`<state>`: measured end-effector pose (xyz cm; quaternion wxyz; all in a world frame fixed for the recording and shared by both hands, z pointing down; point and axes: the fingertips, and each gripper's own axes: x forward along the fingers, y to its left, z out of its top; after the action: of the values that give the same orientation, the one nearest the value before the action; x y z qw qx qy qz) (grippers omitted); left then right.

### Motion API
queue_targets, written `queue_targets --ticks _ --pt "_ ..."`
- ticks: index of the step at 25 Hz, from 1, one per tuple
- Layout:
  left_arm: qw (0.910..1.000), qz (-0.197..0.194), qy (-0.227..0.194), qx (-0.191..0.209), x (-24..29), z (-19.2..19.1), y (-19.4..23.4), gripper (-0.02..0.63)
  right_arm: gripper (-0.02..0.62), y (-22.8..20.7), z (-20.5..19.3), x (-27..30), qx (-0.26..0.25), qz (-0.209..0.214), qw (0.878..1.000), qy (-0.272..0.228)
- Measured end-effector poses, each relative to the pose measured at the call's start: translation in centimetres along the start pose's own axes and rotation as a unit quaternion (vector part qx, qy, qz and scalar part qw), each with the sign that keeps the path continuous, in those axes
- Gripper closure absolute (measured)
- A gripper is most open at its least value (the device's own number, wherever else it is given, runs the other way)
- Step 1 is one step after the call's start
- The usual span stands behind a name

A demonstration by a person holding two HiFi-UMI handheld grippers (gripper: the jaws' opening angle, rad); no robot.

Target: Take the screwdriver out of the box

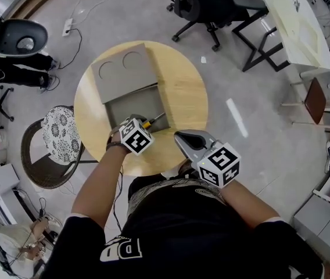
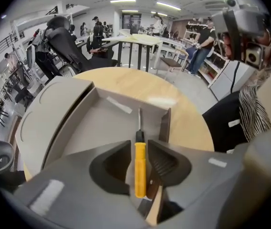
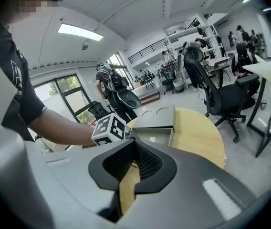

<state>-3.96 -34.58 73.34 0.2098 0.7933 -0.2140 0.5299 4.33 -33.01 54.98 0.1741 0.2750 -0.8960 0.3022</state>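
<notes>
A screwdriver with a yellow handle (image 2: 140, 168) lies in the open grey box (image 2: 102, 123), near its right wall, with its thin shaft pointing away from me. My left gripper (image 2: 139, 147) points steeply down into the box and straddles the handle, jaws wide; the pads do not press on it. In the head view the screwdriver (image 1: 153, 121) shows just past the left gripper (image 1: 139, 128), whose fingertips are hidden under its marker cube. My right gripper (image 1: 182, 137) hovers over the table's near edge to the right of the box, shut and empty (image 3: 134, 144).
The box's lid (image 1: 124, 71) lies flat behind the box on the round wooden table (image 1: 182, 92). A patterned chair (image 1: 60, 129) stands at the table's left, a black office chair (image 1: 205, 4) and a white desk (image 1: 296, 22) farther back right.
</notes>
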Motion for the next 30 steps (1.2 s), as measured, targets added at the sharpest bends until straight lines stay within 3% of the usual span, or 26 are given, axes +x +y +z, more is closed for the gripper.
queue_targets --ticks 14,30 --pt "0.9993 0.007 0.036 0.007 2.2 -0.4 0.5 0.434 0.595 -1.0 -0.3 -0.9 0.013 -0.013 1.000 -0.005" --pt "0.9992 0.020 0.034 0.004 1.9 -0.4 1.4 0.465 0.595 -0.9 -0.2 -1.1 0.013 -0.022 1.000 -0.010"
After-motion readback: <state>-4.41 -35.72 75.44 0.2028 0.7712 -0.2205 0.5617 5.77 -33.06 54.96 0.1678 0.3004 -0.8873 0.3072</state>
